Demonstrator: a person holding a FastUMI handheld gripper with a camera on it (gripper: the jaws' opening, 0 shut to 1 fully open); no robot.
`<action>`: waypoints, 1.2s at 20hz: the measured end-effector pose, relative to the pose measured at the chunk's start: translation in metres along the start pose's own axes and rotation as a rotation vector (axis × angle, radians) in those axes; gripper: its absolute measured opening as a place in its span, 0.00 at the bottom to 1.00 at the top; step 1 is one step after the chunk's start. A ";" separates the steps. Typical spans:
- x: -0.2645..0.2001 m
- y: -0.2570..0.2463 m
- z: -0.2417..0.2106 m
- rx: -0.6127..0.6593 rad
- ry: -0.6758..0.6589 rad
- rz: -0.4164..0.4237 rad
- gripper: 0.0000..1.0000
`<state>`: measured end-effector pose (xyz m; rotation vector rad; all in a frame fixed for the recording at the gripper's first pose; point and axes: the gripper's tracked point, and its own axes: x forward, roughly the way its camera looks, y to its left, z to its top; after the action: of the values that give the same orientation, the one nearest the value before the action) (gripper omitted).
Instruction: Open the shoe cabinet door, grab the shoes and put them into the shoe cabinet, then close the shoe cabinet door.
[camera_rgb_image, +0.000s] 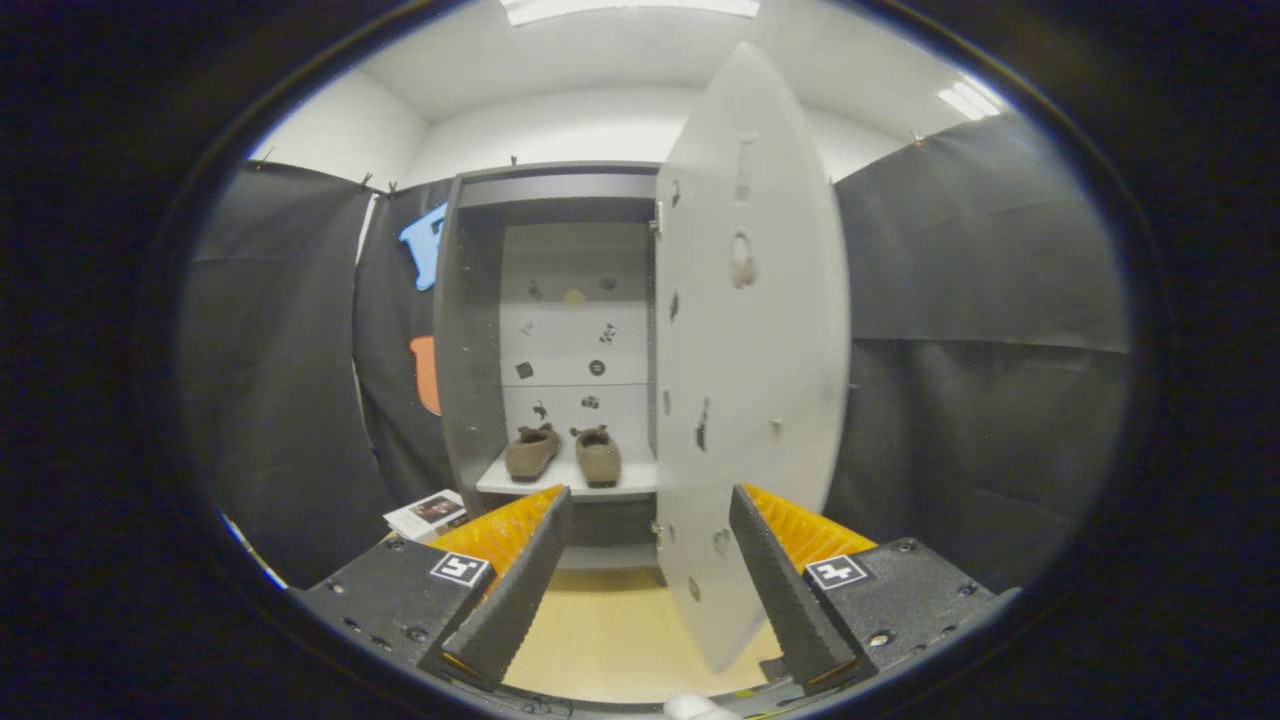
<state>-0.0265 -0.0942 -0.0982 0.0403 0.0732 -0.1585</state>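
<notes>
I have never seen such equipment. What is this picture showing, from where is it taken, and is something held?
A person carries a hand-held gripper; no robot arm is involved. The camera rides on the gripper and looks forward, so its two fingers appear at the bottom. They are spread apart and hold nothing. Beyond them stands a shoe cabinet with its door swung open. The door's lower edge reaches down between the fingers, though contact cannot be judged. A pair of brown shoes sits side by side on a shelf inside. A booklet lies on the floor beside the cabinet.
</notes>
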 end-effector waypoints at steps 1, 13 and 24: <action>-0.008 -0.019 0.000 -0.004 -0.005 -0.019 1.00; 0.043 -0.164 0.003 0.042 -0.001 0.018 1.00; 0.057 -0.118 0.012 -0.029 -0.006 0.169 0.96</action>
<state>0.0116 -0.2205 -0.0944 0.0173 0.0660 0.0115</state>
